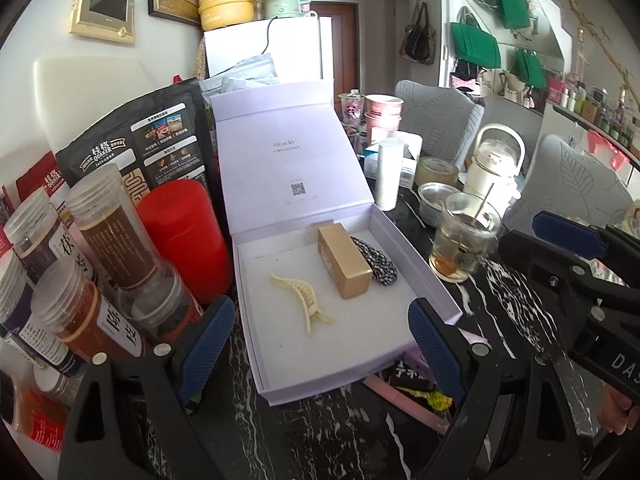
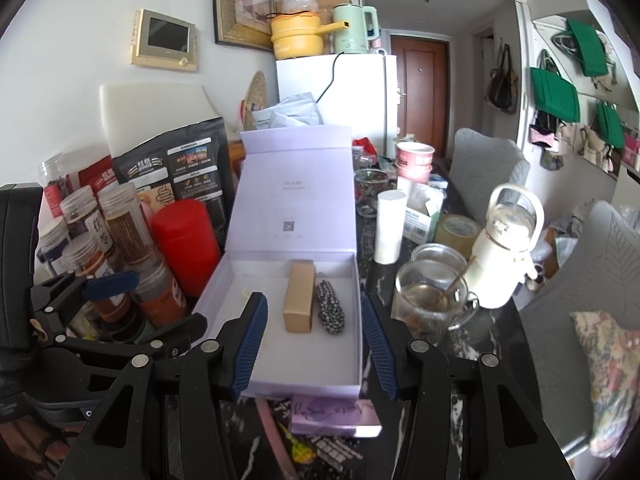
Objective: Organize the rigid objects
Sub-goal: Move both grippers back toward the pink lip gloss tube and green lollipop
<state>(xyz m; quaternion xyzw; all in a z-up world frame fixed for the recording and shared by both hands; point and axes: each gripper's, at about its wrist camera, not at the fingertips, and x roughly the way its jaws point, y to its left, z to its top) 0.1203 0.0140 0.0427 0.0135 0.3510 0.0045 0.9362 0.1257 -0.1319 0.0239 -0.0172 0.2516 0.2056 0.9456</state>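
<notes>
Holding both grippers over counter (image 1: 500, 280), you grasp nothing: left gripper (image 1: 320, 344) fingers spread wide, right gripper (image 2: 316, 344) fingers parted, empty; lavender box (image 1: 420, 248) open, containing cream hair clip (image 1: 302, 300), gold carton (image 1: 344, 260), checkered pouch (image 1: 378, 262)

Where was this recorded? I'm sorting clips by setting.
Most likely a lived-in home, at a cluttered dining table: a white fridge topped with a kettle, bags hung by the entrance door, and padded chairs.

A lilac box (image 1: 420, 264) holds a gold carton (image 1: 344, 260), cream hair claw (image 1: 302, 300) and black-and-white checked scrunchie (image 1: 378, 262).
</notes>
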